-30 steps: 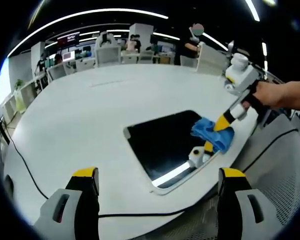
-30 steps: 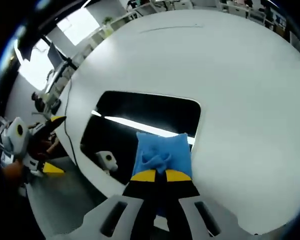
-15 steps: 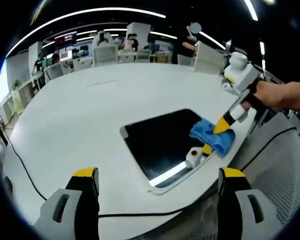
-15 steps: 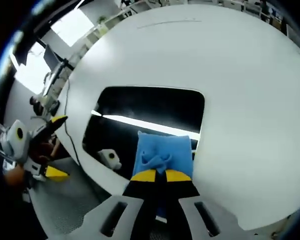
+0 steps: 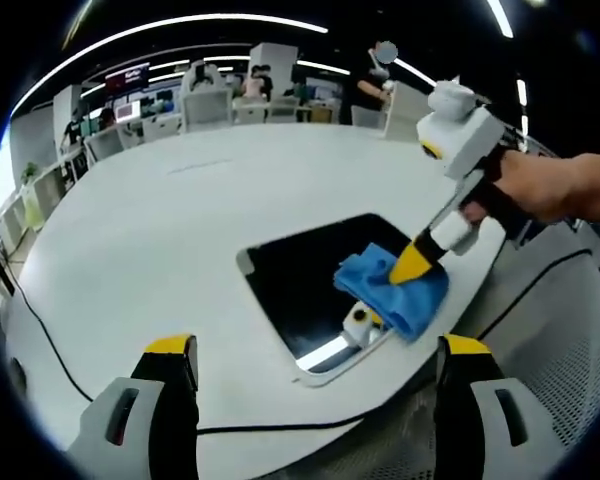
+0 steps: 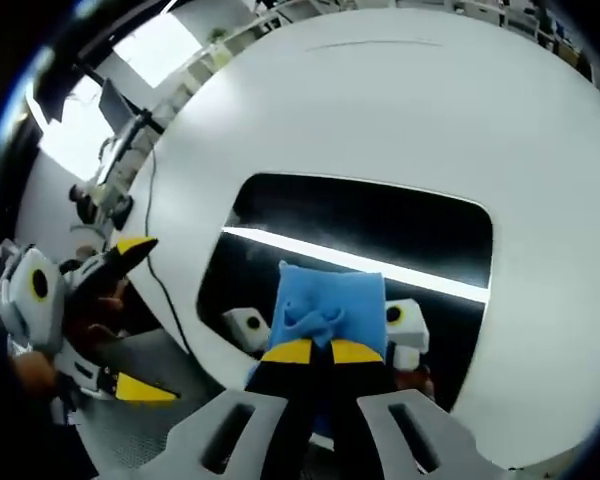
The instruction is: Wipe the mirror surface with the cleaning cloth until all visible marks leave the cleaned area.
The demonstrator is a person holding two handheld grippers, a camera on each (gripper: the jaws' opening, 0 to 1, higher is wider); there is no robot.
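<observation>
A dark mirror (image 5: pixel 298 282) in a white frame lies flat on the big white table (image 5: pixel 150 230). My right gripper (image 5: pixel 412 266), held by a hand, presses a blue cleaning cloth (image 5: pixel 392 292) onto the mirror's near right part. In the right gripper view the cloth (image 6: pixel 330 303) is pinched between the yellow fingertips of the right gripper (image 6: pixel 311 350) and rests on the mirror (image 6: pixel 380 222), which reflects a ceiling light strip. My left gripper (image 5: pixel 317 346) hangs open above the table's near edge, holding nothing. It appears at the left of the right gripper view, left gripper (image 6: pixel 132 318).
A black cable (image 5: pixel 48 330) runs along the table's left edge and across the front. Beyond the far side of the table stand chairs (image 5: pixel 215 108), desks and monitors, with a person (image 5: pixel 368 88) at the back. Grey perforated flooring (image 5: pixel 570 340) lies beside the table.
The right gripper has slid the cloth across the mirror, from its right corner towards the middle of the near edge. The left gripper has stayed put and open.
</observation>
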